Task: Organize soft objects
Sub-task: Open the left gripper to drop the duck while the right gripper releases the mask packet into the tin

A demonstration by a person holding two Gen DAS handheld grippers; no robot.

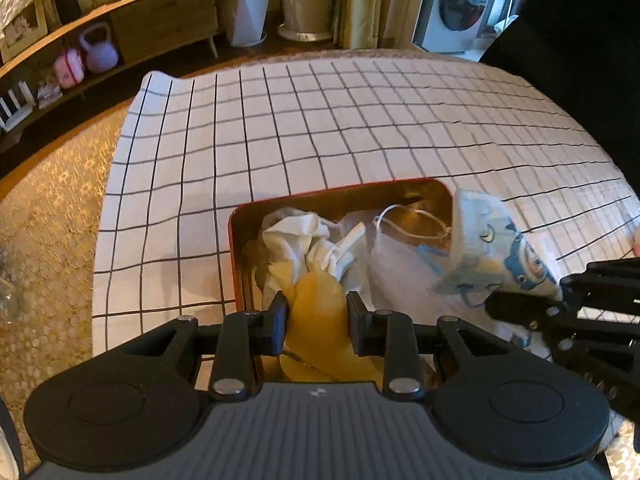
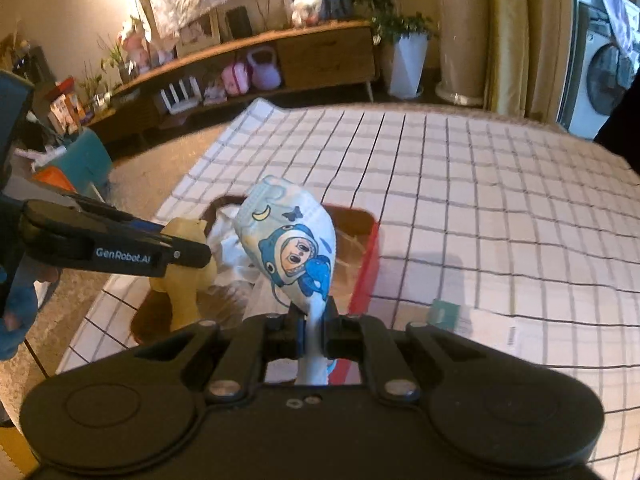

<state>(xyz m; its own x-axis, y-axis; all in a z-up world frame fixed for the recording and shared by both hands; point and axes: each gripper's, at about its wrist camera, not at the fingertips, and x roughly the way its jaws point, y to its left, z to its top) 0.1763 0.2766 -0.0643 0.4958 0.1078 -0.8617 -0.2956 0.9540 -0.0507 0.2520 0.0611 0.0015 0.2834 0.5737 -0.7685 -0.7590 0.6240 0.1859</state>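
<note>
- Step in hand, as judged: delivery of 2 soft items to the red-rimmed box (image 1: 240, 248), which sits on the grid-patterned cloth (image 1: 320, 120) at its near edge.
- Left gripper (image 1: 316, 320): jaws pinch a yellow soft piece (image 1: 320, 308), which hangs over the near left part of the box.
- Right gripper (image 2: 312, 332): jaws pressed together on the edge of a cartoon-print mask (image 2: 292, 240), blue and white. The mask stands out over the right half of the box and does not appear to rest on the contents.
- Box contents: white crumpled fabric (image 1: 296, 240) and a white corded item (image 1: 404, 220) already lie inside.
- Next move, as judged: lower each item further inside the rim, then spread the jaws so that the item drops onto the pile.
- Caution: both grippers work close together over 1 opening; staggered release avoids collision. The mask's ear loops may snag on a jaw.
- Flat card or packet (image 2: 472, 322): lies on the cloth right of the box, well apart from both grippers.
</note>
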